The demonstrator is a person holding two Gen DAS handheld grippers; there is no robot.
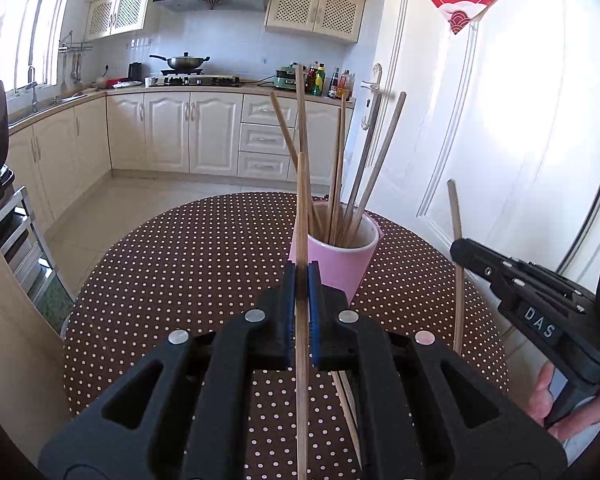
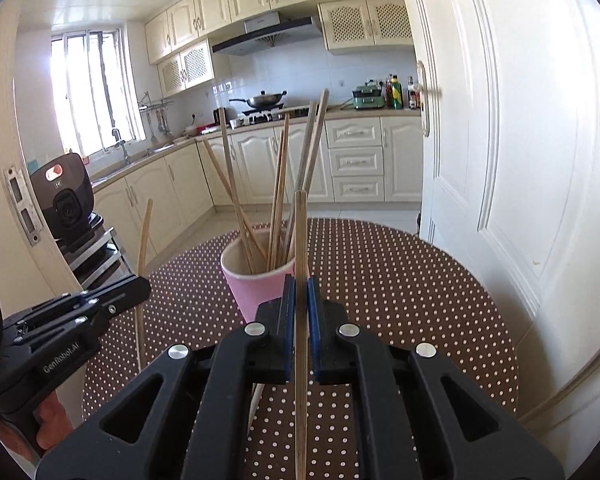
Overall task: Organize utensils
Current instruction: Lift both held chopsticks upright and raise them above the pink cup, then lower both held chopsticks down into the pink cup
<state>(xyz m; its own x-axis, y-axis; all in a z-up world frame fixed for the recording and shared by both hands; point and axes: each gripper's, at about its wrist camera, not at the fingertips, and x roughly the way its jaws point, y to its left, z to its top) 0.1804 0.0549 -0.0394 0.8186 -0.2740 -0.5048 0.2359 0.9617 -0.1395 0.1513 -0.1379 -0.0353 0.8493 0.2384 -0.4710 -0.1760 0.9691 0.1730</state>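
Note:
A pink cup (image 1: pixel 340 264) holding several wooden chopsticks (image 1: pixel 338 168) stands on a round table with a brown dotted cloth (image 1: pixel 180 280). My left gripper (image 1: pixel 301 270) is shut on one upright chopstick (image 1: pixel 301 200), just in front of the cup. At the right edge of this view my right gripper (image 1: pixel 459 249) holds another chopstick (image 1: pixel 455 216) upright. The right wrist view shows the right gripper (image 2: pixel 301 280) shut on its chopstick (image 2: pixel 301 232) before the pink cup (image 2: pixel 252 284). The left gripper (image 2: pixel 145 282) with its chopstick (image 2: pixel 144 236) is at the left.
Loose chopsticks (image 1: pixel 350 412) lie on the cloth under the left gripper. A white door (image 1: pixel 500 160) stands close on the right of the table. A black appliance on a metal rack (image 2: pixel 66 196) is at the left. Kitchen cabinets and floor lie beyond.

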